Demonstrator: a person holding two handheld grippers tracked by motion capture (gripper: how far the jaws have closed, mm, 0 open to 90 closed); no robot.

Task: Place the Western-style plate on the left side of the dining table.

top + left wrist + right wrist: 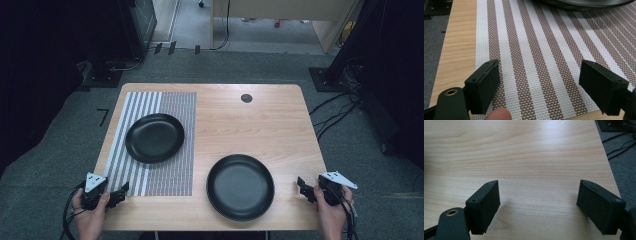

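A black plate [154, 137] rests on a brown-and-white striped placemat [172, 107] on the left half of the wooden table [250, 125]. A second black plate [240, 186] sits on bare wood near the front edge. My left gripper [120, 194] is at the mat's front left corner, open and holding nothing. In the left gripper view it [539, 85] hovers over the placemat [536, 50], with the plate's rim [586, 3] at the top. My right gripper [303, 188] stands to the right of the second plate, open. In the right gripper view it [539, 205] is above bare table [524, 157].
A small dark round hole [246, 98] marks the tabletop near the back edge. Cables [335, 112] lie on the grey carpet to the right of the table, also at the upper right corner [621, 147]. Dark equipment stands on both sides.
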